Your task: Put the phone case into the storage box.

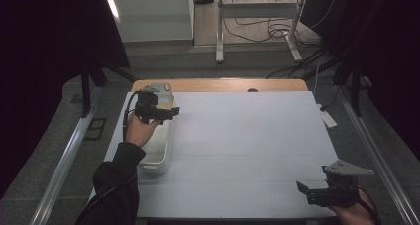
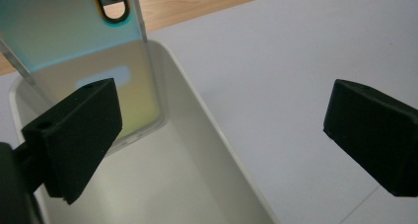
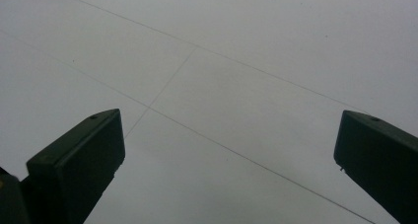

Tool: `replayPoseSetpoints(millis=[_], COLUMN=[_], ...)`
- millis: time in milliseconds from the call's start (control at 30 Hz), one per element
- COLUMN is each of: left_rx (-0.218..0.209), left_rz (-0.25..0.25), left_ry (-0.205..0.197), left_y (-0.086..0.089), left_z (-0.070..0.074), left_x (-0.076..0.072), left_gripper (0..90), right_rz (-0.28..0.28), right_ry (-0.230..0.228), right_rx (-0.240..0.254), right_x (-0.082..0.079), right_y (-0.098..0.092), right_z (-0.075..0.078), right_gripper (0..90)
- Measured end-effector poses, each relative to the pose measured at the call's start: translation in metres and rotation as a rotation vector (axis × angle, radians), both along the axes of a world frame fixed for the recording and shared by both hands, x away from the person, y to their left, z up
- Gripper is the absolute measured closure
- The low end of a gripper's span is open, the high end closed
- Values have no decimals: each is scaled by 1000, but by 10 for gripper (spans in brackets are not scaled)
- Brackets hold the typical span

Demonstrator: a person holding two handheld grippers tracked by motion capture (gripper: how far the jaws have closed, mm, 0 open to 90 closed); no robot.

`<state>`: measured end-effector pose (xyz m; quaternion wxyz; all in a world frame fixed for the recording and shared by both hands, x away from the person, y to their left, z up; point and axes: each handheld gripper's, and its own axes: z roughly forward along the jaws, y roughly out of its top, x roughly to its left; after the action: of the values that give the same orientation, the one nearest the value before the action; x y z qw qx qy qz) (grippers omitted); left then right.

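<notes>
The left hand-held gripper [image 1: 174, 110] is held up over the far end of a white tub [image 1: 157, 155] on the desk [image 1: 237, 145], with the wrist bent and the arm reaching forward. Its jaws are spread wide and hold nothing. A shiny phone case [image 2: 93, 66] leans upright inside the tub, just behind one jaw. The right hand-held gripper [image 1: 303, 189] rests low near the person, well apart from the tub, jaws spread over bare desk.

floor: grey carpet [image 1: 59, 136] | cables [image 1: 267, 29] | metal frame legs [image 1: 219, 36] | dark curtains [image 1: 44, 46]
</notes>
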<state>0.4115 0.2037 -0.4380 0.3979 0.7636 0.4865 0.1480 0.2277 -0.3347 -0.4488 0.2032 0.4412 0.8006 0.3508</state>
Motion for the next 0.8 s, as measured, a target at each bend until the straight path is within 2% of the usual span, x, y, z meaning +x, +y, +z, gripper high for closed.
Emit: replayPoseSetpoints(millis=[167,267,467,800], left_rx=[9,0,21,33], left_rz=[-16,-14,-14,-36], left_ry=[-5,-17,-47,-71], left_y=[0,2,5,8], left_z=[1,2,3,2], left_x=[-6,-10,-18,-33], left_gripper=[0,0,0,0], right_rz=[0,0,1,0], right_ry=[0,1,2,1], right_rx=[-1,-2,-6,-6], right_x=[0,0,0,0], right_y=[0,0,1,1], right_z=[0,0,0,0], right_gripper=[0,0,0,0])
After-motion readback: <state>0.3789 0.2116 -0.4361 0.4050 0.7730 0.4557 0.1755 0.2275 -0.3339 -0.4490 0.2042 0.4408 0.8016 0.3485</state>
